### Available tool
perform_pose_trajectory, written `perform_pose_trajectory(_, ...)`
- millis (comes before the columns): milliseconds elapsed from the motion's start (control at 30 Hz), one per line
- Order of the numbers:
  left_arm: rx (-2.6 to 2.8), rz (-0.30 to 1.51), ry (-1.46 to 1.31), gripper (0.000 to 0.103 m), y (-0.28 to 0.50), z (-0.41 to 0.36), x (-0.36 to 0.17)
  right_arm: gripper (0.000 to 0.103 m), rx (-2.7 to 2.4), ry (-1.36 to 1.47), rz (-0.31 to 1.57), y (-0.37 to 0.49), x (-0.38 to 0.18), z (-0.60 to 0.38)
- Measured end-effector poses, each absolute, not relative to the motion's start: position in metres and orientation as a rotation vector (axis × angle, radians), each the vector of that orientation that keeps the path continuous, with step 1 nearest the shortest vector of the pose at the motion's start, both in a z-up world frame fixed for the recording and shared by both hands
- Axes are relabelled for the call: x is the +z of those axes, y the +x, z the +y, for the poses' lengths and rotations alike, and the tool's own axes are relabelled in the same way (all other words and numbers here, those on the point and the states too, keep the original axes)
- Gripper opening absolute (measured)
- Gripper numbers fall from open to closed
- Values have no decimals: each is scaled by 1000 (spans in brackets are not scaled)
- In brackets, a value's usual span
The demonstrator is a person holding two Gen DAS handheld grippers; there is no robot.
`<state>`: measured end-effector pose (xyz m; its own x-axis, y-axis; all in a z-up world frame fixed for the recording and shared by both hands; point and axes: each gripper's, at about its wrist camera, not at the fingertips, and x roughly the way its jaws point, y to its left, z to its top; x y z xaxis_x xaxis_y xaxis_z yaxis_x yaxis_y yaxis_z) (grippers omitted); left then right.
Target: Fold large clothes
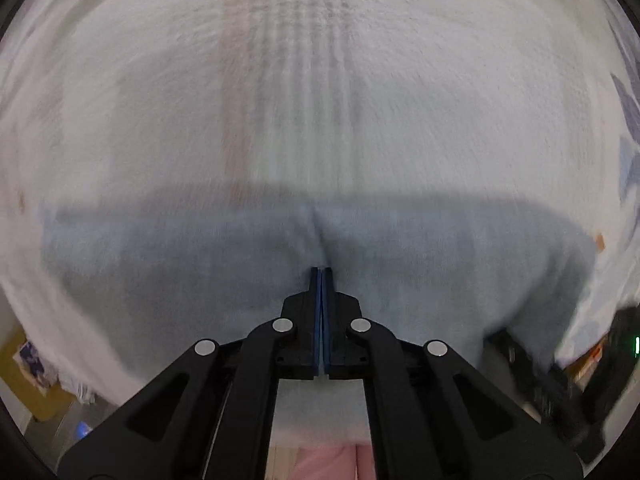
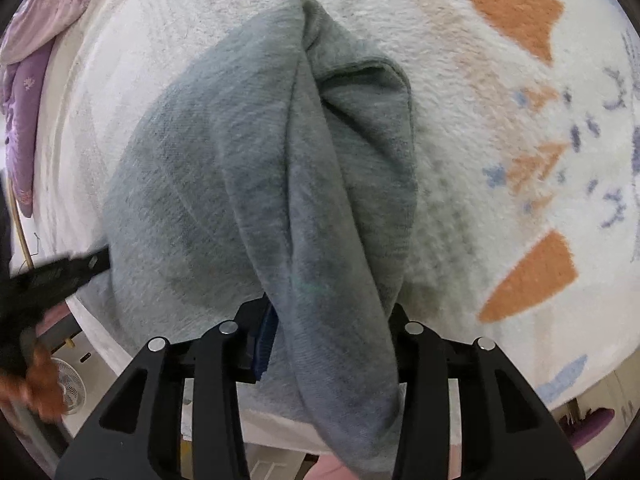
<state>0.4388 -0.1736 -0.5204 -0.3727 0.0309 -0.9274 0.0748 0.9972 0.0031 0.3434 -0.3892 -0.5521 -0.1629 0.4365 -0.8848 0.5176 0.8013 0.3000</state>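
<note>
A large grey garment (image 1: 200, 264) hangs in a broad sheet below my left gripper (image 1: 321, 270), whose jaws are pressed together on its top edge, with a crease running up from the tips. In the right wrist view the same grey garment (image 2: 248, 168) bunches into thick folds that drape over my right gripper (image 2: 320, 320), which is shut on a fold; the fabric hides its fingertips. The other gripper shows as a dark blurred shape (image 2: 60, 272) at the left.
A white fluffy rug (image 1: 400, 100) with faint grey stripes lies under the garment; it shows orange and blue patterns (image 2: 516, 12). Purple bedding (image 2: 24, 120) lies at the far left. A small fan (image 2: 72, 388) and floor clutter sit beyond the rug edge.
</note>
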Motion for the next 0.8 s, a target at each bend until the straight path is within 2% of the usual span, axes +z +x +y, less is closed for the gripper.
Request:
perform_pose_trajectory(133, -42, 1956, -26, 1, 424, -160, -553, 42, -49, 659, 1788, 355, -552, -379)
perform_pose_trajectory(300, -54, 1965, 14, 1, 399, -162, -526, 41, -53, 679, 1793, 356, -549, -382)
perform_pose_trajectory(433, -11, 1950, -104, 3, 393, -150, -550, 44, -27, 665, 1778, 360, -559, -383)
perform_pose_trajectory(567, -60, 1908, -26, 2, 369, -150, -515, 43, -19, 683, 1794, 361, -554, -390)
perform_pose_trajectory(700, -31, 1881, -142, 2, 356, -133, -532, 45, 27, 661, 1769, 362, -557, -390)
perform_pose_trajectory(800, -40, 1840, -127, 2, 337, -129, -494, 44, 24, 681, 1771, 361, -553, -393)
